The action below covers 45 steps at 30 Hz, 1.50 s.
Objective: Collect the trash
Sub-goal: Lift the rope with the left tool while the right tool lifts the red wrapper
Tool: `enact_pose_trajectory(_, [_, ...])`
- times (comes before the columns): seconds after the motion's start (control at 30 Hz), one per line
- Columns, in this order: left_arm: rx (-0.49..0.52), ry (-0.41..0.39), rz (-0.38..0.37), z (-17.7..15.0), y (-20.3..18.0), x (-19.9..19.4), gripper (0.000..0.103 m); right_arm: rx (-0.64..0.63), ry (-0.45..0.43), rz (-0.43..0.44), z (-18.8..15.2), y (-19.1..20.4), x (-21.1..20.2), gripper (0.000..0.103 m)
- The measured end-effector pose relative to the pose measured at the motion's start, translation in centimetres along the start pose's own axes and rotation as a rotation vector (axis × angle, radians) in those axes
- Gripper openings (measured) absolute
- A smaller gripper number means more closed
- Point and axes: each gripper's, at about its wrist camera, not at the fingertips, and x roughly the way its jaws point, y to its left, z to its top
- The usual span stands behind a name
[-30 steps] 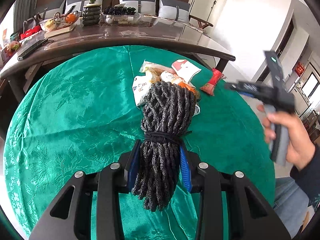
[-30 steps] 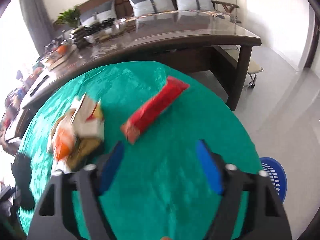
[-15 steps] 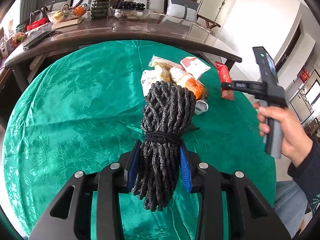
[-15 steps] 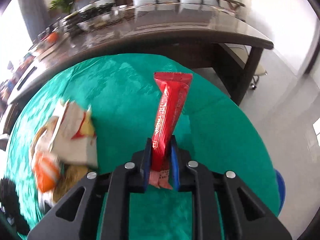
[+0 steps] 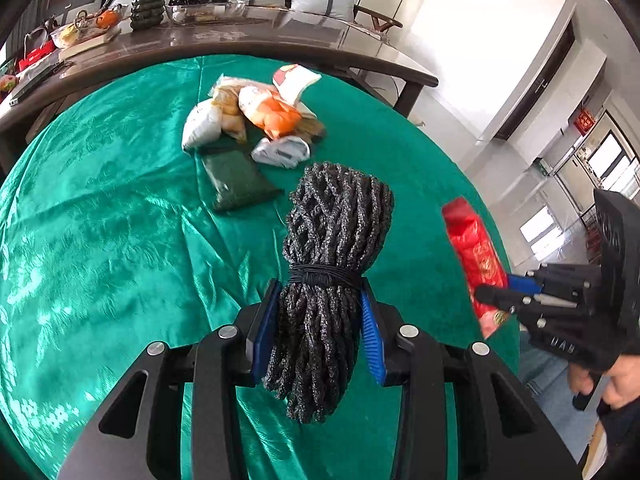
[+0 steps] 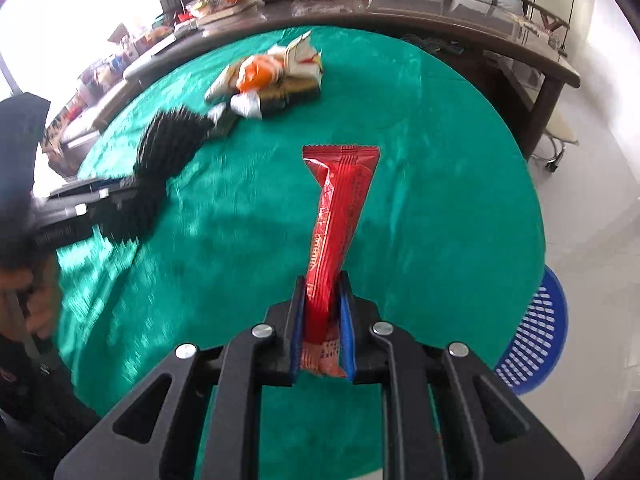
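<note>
A dark braided rope bundle point(image 5: 338, 216), tied with a black band, stands between the blue pads of my left gripper point(image 5: 318, 292). The pads still press on it while the jaws are opening slightly. My right gripper point(image 6: 321, 284) is shut on the lower end of a long red snack wrapper point(image 6: 340, 184), held up off the green cloth. In the left wrist view that wrapper point(image 5: 474, 248) and the right gripper point(image 5: 492, 288) sit at the right edge. A heap of wrappers point(image 5: 256, 112) and a dark green packet point(image 5: 236, 184) lie further out on the cloth.
The round table wears a green satin cloth point(image 5: 100, 220). A blue plastic basket point(image 6: 536, 332) stands on the floor at its right. Behind it runs a long brown table point(image 5: 240, 36) with bowls, fruit and a plant. A hand point(image 5: 616, 384) holds the right gripper.
My right gripper went from open above the red wrapper to shut on it and carried it nearer the table's right edge. The left gripper shifted right with the bundle, uncovering the green packet.
</note>
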Motion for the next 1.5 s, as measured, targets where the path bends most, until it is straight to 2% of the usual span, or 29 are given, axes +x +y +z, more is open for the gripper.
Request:
enact_pose_trajectory(0.1, [-0.001, 0.029, 0.001, -1.0, -0.1, 0.6, 0.040, 0.038, -0.017, 0.007, -1.1, -0.2, 0.2, 0.015])
enact_pose_trajectory(0.13, [0.000, 0.028, 0.000, -1.4, 0.0, 0.6, 0.044, 0.042, -0.025, 0.008, -1.3, -0.3, 0.1, 0.015])
enact_pose_trajectory(0.2, [0.000, 0.029, 0.001, -1.7, 0.1, 0.2, 0.064, 0.063, -0.024, 0.018, -1.3, -0.7, 0.0, 0.017])
enact_pose_trajectory(0.23, [-0.004, 0.027, 0.007, -1.9, 0.2, -0.1, 0.081, 0.070, -0.021, 0.018, -1.4, -0.8, -0.1, 0.018])
enact_pose_trajectory(0.27, [-0.005, 0.015, 0.008, -2.0, 0.4, -0.5, 0.087, 0.070, -0.015, 0.021, -1.4, -1.0, -0.3, 0.018])
enact_pose_trajectory(0.4, [0.026, 0.009, 0.002, -2.1, 0.8, -1.6, 0.089, 0.083, -0.004, 0.027, -1.2, -1.5, -0.7, 0.022])
enact_pose_trajectory(0.47, [0.043, 0.012, 0.004, -1.8, 0.7, -1.9, 0.089, 0.103, -0.008, 0.034, -1.0, -1.8, -0.9, 0.035])
enact_pose_trajectory(0.53, [0.058, 0.016, -0.003, -1.1, 0.5, -2.0, 0.089, 0.122, -0.009, 0.032, -0.8, -2.2, -1.1, 0.041])
enact_pose_trajectory(0.63, [0.096, 0.058, -0.019, -0.3, -0.3, -1.3, 0.089, 0.142, -0.006, 0.039, -0.5, -2.3, -1.1, 0.041])
enact_pose_trajectory(0.73, [0.142, 0.094, 0.019, -0.2, -1.3, -0.1, 0.089, 0.137, 0.005, 0.022, -0.3, -1.8, -0.9, 0.041])
enact_pose_trajectory(0.83, [0.159, 0.106, 0.019, -0.2, -2.1, 0.7, 0.089, 0.135, 0.012, 0.005, -0.6, -1.7, -0.7, 0.041])
enact_pose_trajectory(0.9, [0.161, 0.108, 0.032, -0.1, -2.5, 1.1, 0.085, 0.136, 0.008, 0.001, -0.8, -1.7, -0.6, 0.038])
enact_pose_trajectory(1.0, [0.171, 0.112, 0.071, 0.2, -2.8, 1.7, 0.069, 0.141, -0.015, 0.004, -1.0, -1.9, -0.7, 0.023])
enact_pose_trajectory(1.03, [0.177, 0.117, 0.081, 0.1, -2.8, 1.9, 0.054, 0.146, -0.023, 0.010, -1.0, -2.0, -0.9, 0.014])
enact_pose_trajectory(1.07, [0.180, 0.126, 0.081, 0.1, -2.8, 2.0, 0.037, 0.147, -0.030, 0.012, -0.9, -2.2, -1.0, 0.011])
enact_pose_trajectory(1.27, [0.185, 0.102, 0.038, 0.6, -3.9, 1.2, 0.030, 0.184, -0.093, 0.040, -0.9, -3.7, -2.3, 0.008])
enact_pose_trajectory(1.5, [0.218, 0.063, -0.050, 2.7, -8.4, 1.0, 0.030, 0.295, -0.154, 0.087, -0.7, -8.5, -4.1, 0.008])
